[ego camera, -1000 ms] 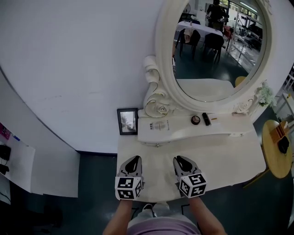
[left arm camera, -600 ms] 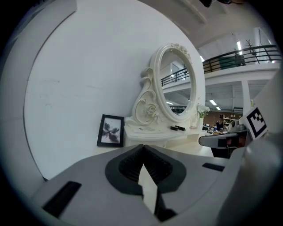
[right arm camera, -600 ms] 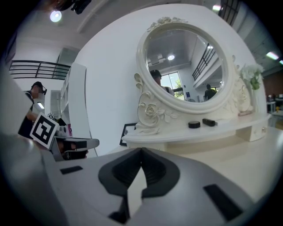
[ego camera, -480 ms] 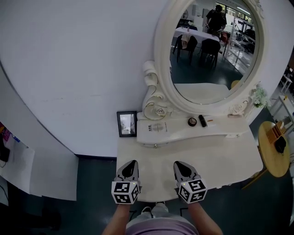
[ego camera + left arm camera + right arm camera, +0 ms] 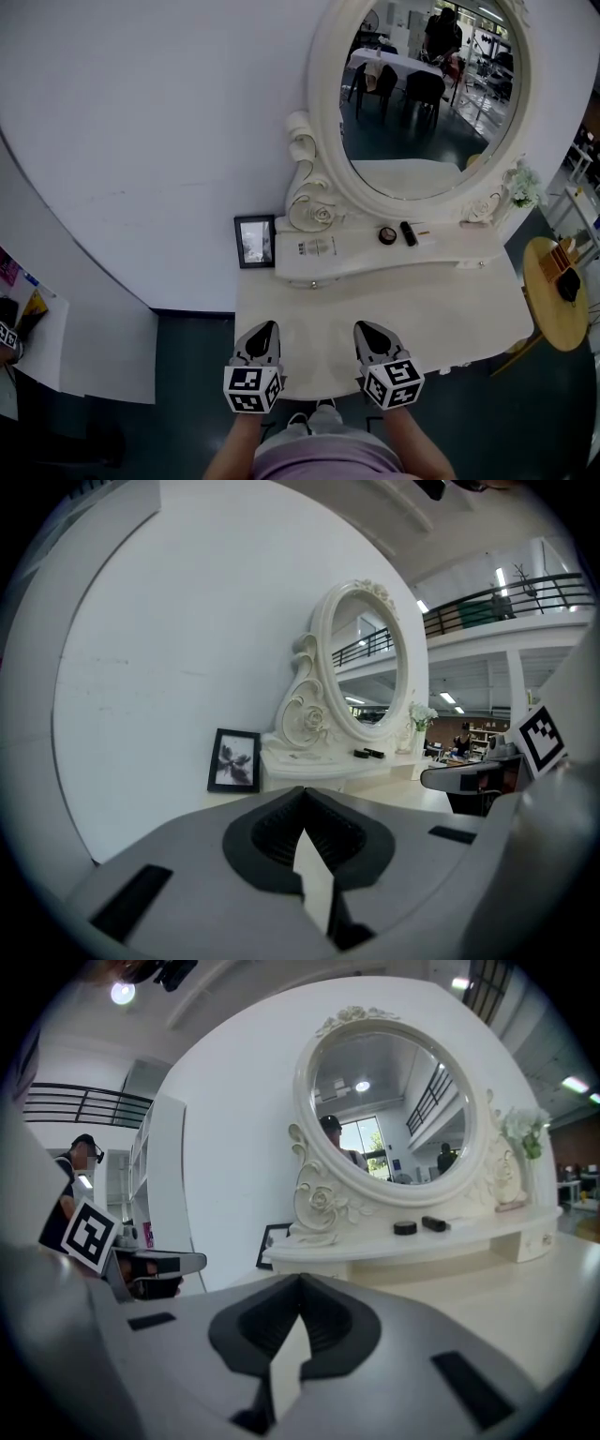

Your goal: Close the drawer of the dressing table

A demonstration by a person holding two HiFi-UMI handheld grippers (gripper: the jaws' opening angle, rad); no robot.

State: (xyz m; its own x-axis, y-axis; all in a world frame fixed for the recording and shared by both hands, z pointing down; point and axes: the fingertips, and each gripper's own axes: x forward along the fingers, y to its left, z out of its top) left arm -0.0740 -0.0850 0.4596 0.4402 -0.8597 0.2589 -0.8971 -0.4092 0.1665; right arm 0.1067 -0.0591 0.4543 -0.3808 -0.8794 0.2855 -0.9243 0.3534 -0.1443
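The white dressing table point(image 5: 431, 323) stands against the wall under an oval mirror point(image 5: 427, 94). Its raised back shelf point(image 5: 441, 255) has small knobs on its front. No open drawer shows in any view, and the tabletop hides the table's front. My left gripper point(image 5: 265, 328) and right gripper point(image 5: 361, 327) hover side by side over the near part of the tabletop, both shut with nothing held. In the left gripper view the left gripper point(image 5: 302, 794) has its jaws together, pointing at the shelf. The right gripper point(image 5: 300, 1283) looks the same in the right gripper view.
A framed picture point(image 5: 254, 241) leans on the wall at the table's left rear. A round compact point(image 5: 387, 235) and a black tube point(image 5: 409, 232) lie on the shelf, with white flowers point(image 5: 522, 192) at its right end. A yellow round side table point(image 5: 553, 300) stands to the right.
Both grippers have drawn back a little from the shelf toward the table's front edge, staying side by side.
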